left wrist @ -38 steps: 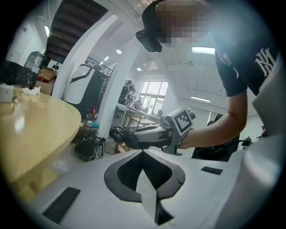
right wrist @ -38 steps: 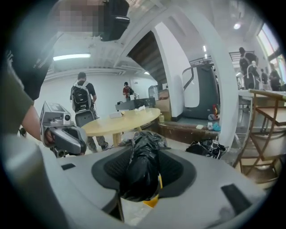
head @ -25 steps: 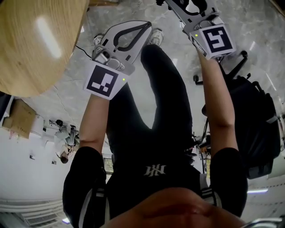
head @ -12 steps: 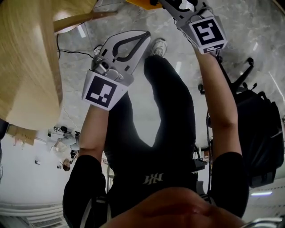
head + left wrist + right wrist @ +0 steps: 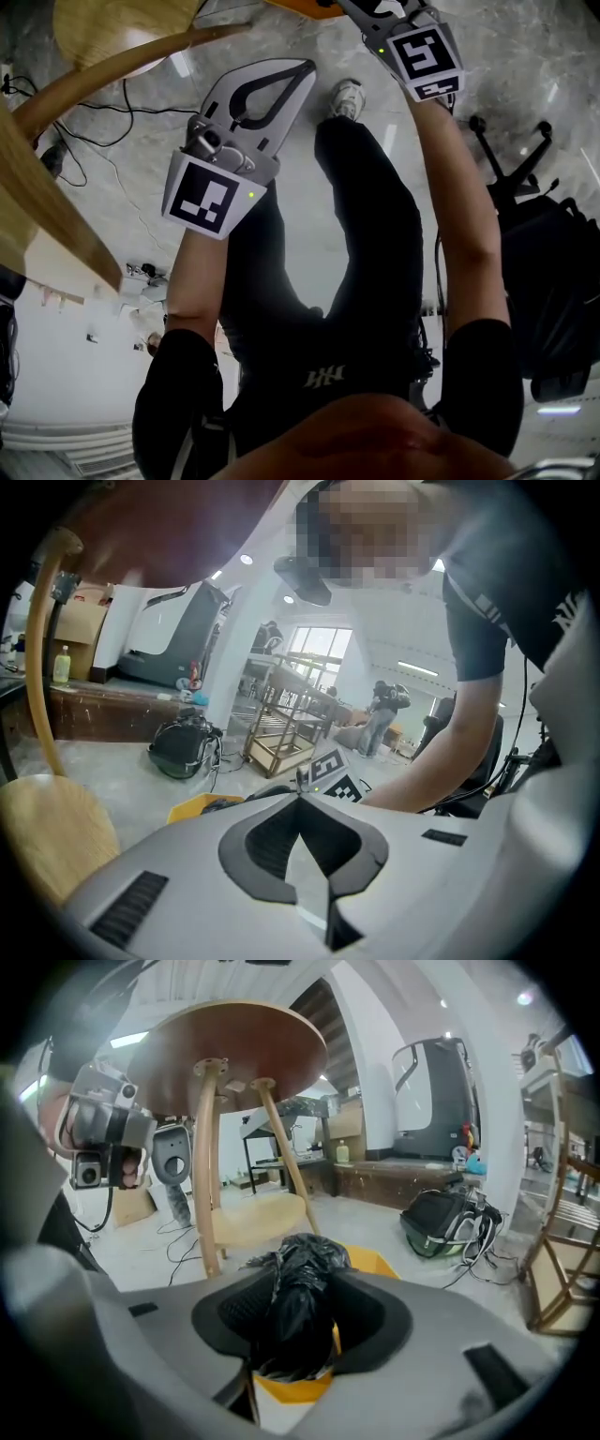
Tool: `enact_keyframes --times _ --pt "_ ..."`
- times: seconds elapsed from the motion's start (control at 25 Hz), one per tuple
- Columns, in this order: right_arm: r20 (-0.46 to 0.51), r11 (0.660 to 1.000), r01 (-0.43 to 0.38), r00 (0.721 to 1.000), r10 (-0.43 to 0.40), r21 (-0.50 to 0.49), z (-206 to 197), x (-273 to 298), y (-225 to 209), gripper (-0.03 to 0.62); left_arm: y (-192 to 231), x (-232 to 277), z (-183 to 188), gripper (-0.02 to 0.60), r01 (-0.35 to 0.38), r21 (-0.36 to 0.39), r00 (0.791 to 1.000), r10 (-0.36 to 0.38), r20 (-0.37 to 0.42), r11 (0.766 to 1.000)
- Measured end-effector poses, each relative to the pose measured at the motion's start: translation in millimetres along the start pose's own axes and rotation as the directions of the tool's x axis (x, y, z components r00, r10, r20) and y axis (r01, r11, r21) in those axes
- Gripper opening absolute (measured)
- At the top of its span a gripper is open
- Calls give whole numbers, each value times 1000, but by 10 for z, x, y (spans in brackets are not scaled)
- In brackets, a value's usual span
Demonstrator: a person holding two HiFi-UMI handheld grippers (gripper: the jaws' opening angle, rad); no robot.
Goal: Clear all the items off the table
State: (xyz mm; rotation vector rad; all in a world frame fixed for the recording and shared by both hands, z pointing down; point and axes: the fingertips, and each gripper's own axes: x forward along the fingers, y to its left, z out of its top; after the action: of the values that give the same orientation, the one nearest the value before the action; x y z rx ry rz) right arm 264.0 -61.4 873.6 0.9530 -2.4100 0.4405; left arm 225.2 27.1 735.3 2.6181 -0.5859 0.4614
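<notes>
**Left gripper** [image 5: 302,799]: jaws clenched tip to tip, with nothing between them. Past the tips, from left, its own view shows a wooden chair seat [image 5: 42,841], a yellow bin [image 5: 199,807], the marker cube [image 5: 337,778] of the other gripper, and the person's forearm [image 5: 441,771].

**Right gripper** [image 5: 300,1283]: jaws part-way apart and grasping a crumpled black plastic bag [image 5: 300,1326]. The bag fills the gap between the jaws and bulges above them. It sits directly over the yellow bin, whose rim appears beneath and behind the jaws. Whether the bag's lower end touches the bin cannot be made out.

**Right gripper view, left to right:**
- the body of the left gripper at the frame's left
- the round wooden table [image 5: 234,1044], seen from below on splayed legs
- the held bag
- a black backpack [image 5: 448,1222] on the floor, well apart from the bin

**Comparison of views:**
- Only the right gripper view shows the bag and the grip on it.
- The left gripper view shows the bin, with something dark at its rim, possibly the bag.
- The head view shows neither bag nor grip, because the right gripper's jaws are cropped at its top edge. It alone shows the two grippers side by side above the person's black trousers [image 5: 366,234], with the table edge at far left.
</notes>
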Motion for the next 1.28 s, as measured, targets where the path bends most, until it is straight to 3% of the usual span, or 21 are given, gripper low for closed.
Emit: enact_keyframes --times 0.2,0.28,0.44,0.64,0.68,0.76,0.84,1.04,1.2,1.28 --pt "-14 1000 18 1000 -18 5 -58 97 24 232 27 -59 56 11 -4 4 1000 4 9 1000" --pt "-32 999 36 999 -36 14 -80 106 -8 337 7 -85 142 11 -4 9 1000 3 26 1000" --pt "-33 998 55 998 -54 36 61 -33 -10 345 -141 -136 328 11 18 15 998 -19 53 1000" --pt "-20 999 42 999 -41 21 590 -563 192 345 -607 -332 717 11 64 -7 996 -64 66 998" --pt "-9 999 44 999 -44 12 747 -730 242 309 -727 -401 839 11 74 -9 995 -73 67 997" --pt "21 998 54 998 -54 -11 1087 -1112 354 172 -971 -573 1136 11 90 -10 993 -89 74 996" --pt "44 998 61 997 -60 -18 1438 -1542 465 160 -1204 -780 1491 11 101 -3 991 -100 84 995" --pt "150 994 93 985 -83 -57 2592 -2642 665 8 -1507 -1449 2434 11 36 14 995 -37 95 999" --pt "267 989 97 962 -63 -114 3672 -3445 849 5 -1667 -2028 3261 11 -37 106 986 19 163 994" --pt "305 985 74 952 -24 -153 4137 -3768 1077 3 -1735 -2346 3602 11 -64 94 972 41 230 994"
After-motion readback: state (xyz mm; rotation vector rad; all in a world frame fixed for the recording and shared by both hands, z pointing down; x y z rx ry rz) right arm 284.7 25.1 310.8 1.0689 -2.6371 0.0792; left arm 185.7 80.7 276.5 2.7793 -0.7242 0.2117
